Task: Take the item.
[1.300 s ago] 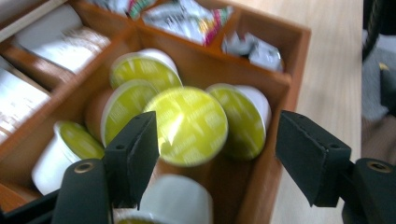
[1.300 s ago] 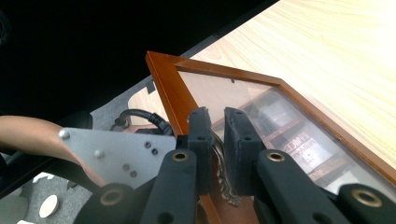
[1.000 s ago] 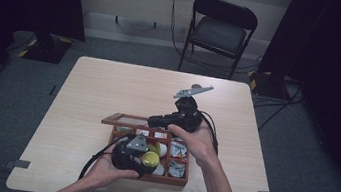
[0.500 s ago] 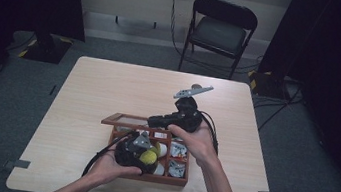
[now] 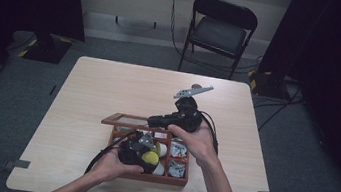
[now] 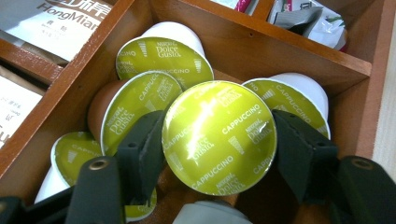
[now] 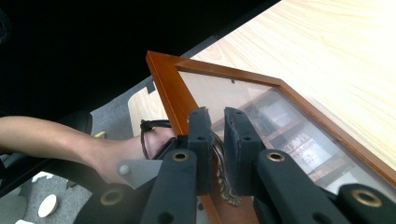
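Leftmost, the left gripper [image 6: 219, 149] clamps a green-lidded capsule [image 6: 218, 136] between both pads, just above other capsules [image 6: 164, 57] lying in a compartment of the wooden box [image 6: 299, 46]. Beside it, the right gripper [image 7: 215, 140] pinches what looks like a small brass latch on the box's glass lid [image 7: 233, 93], propped open.

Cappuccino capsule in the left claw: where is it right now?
In the left gripper view the cappuccino capsule sits clamped in the left claw, just above the other capsules in the wooden box compartment at the table's near edge.
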`<state>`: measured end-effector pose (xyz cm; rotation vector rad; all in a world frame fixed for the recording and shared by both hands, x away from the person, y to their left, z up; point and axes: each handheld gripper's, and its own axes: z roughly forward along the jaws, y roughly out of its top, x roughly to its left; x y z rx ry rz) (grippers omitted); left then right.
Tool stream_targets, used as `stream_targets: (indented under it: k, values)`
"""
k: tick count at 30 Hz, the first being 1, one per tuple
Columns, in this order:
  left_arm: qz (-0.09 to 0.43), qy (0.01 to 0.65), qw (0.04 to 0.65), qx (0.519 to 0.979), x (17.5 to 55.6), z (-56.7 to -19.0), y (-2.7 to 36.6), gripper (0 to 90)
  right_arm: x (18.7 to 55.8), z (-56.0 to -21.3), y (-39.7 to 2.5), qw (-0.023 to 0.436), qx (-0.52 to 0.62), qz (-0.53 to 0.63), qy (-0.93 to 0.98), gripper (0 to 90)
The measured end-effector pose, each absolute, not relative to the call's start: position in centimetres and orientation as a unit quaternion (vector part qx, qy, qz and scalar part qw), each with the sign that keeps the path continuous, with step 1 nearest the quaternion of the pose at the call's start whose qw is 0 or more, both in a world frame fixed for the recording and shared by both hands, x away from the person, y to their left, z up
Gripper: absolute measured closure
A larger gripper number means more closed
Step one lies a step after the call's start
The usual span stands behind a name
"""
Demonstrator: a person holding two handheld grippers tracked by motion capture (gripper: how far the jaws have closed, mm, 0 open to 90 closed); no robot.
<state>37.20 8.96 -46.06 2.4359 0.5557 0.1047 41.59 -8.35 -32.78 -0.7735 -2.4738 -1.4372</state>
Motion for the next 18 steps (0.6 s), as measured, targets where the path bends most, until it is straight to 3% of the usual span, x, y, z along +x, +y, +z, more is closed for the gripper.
stream_targets:
  k: [6, 18]
  values:
    - [0.066, 0.206, 0.314, 0.924, 36.6, -46.0, 8.65, 37.8, 41.6, -32.79, -8.36, 0.09, -0.26, -0.483, -0.831, 81.5]
    - [0.061, 0.21, 0.339, 0.915, 36.21, -45.34, 9.31, 38.2, 41.63, -32.82, -8.37, 0.092, -0.261, -0.483, -0.83, 81.5]
